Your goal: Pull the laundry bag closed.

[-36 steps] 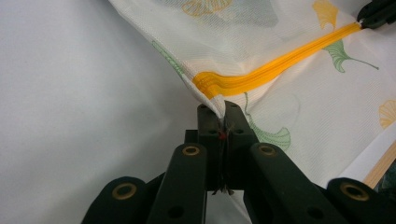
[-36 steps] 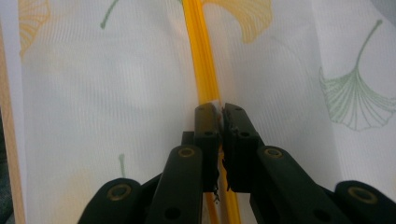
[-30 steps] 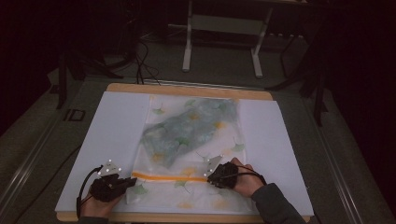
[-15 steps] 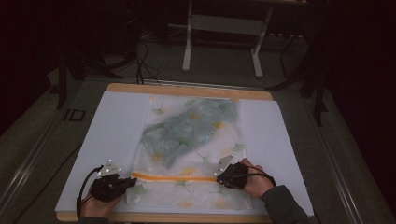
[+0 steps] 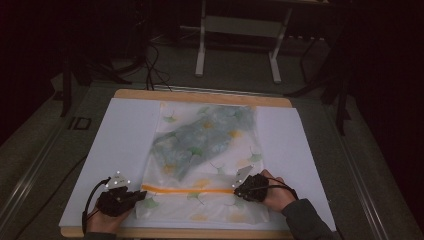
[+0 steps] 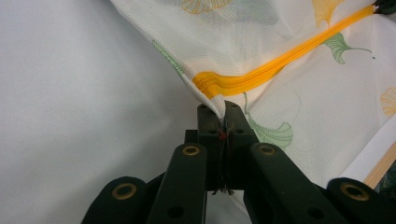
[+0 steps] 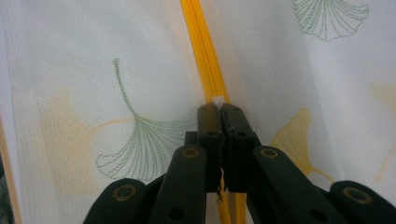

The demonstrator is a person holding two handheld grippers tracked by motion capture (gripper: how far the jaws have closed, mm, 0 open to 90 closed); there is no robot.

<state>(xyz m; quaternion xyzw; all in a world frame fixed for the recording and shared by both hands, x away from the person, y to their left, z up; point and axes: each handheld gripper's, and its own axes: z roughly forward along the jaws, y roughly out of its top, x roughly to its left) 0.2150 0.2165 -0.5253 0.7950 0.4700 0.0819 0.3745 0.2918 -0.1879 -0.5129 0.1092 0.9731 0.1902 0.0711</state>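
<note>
The left gripper [image 5: 134, 196] sits at the near left of the bench [image 5: 200, 95], held in the person's left hand [image 5: 102, 221]. Its fingers [image 6: 205, 122] are pressed together on the edge of the mesh laundry bag [image 5: 210, 150], right at the left end of the orange zipper [image 5: 187, 189]. In the left gripper view the cloth bunches into a small fold just ahead of the fingertips, and the zipper [image 6: 261, 73] runs away from them up and to the right across the bag [image 6: 303, 107]. To the left of these fingers lies only the white sheet [image 6: 70, 93] that covers the bench.

Between the two grippers the zipper lies in a nearly straight line across the near part of the bag. Beyond it, farther from both sets of fingers, a greenish garment [image 5: 200, 140] shows through the mesh, printed with ginkgo leaves.

The right gripper [image 5: 239, 191] rests at the right end of the zipper, with the right hand [image 5: 275, 192] behind it. Its jaws have just been closing, and in the right gripper view the fingers [image 7: 236, 123] stand together over the zipper [image 7: 203, 46], with a small white tab [image 7: 217, 100], seemingly the zipper pull, caught at their tips. The orange tape runs straight on from the fingertips, with leaf-printed mesh [image 7: 116, 116] on either side.
</note>
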